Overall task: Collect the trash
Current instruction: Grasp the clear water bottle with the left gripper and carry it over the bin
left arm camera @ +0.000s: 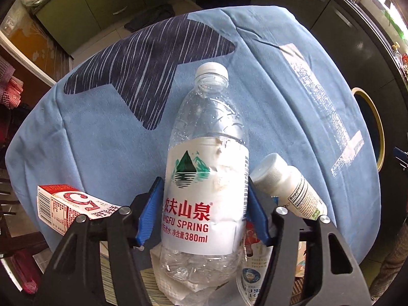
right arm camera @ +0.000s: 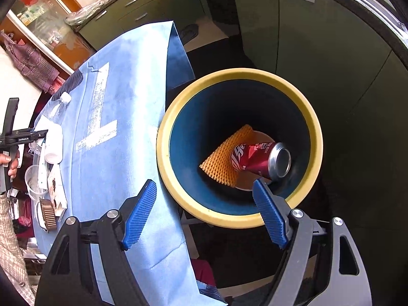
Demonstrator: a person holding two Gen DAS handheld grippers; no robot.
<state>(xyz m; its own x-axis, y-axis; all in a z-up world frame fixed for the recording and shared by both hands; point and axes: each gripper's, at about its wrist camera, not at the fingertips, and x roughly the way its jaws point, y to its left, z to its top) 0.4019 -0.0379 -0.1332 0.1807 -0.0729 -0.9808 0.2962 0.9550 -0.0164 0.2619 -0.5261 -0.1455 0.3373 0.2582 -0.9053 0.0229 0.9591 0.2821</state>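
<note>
A clear empty water bottle (left arm camera: 204, 132) with a white cap lies on the blue tablecloth (left arm camera: 102, 140). It sits between the blue pads (left arm camera: 150, 211) of my left gripper (left arm camera: 205, 181), which press against both sides of its label. My right gripper (right arm camera: 204, 182) hangs open over the rim of a blue bin with a yellow rim (right arm camera: 316, 137), with nothing between its fingers. Inside the bin lie a red soda can (right arm camera: 260, 159) and an orange foam net (right arm camera: 224, 158).
A white supplement bottle (left arm camera: 285, 181) lies right of the water bottle and a red-and-white carton (left arm camera: 66, 204) left of it. Crumpled tissue (left arm camera: 178, 280) and wrappers lie under the gripper. A plastic cup (right arm camera: 33, 181) and a brown fluted mould (right arm camera: 48, 213) sit near the table edge. Green cabinets (right arm camera: 318, 51) stand behind.
</note>
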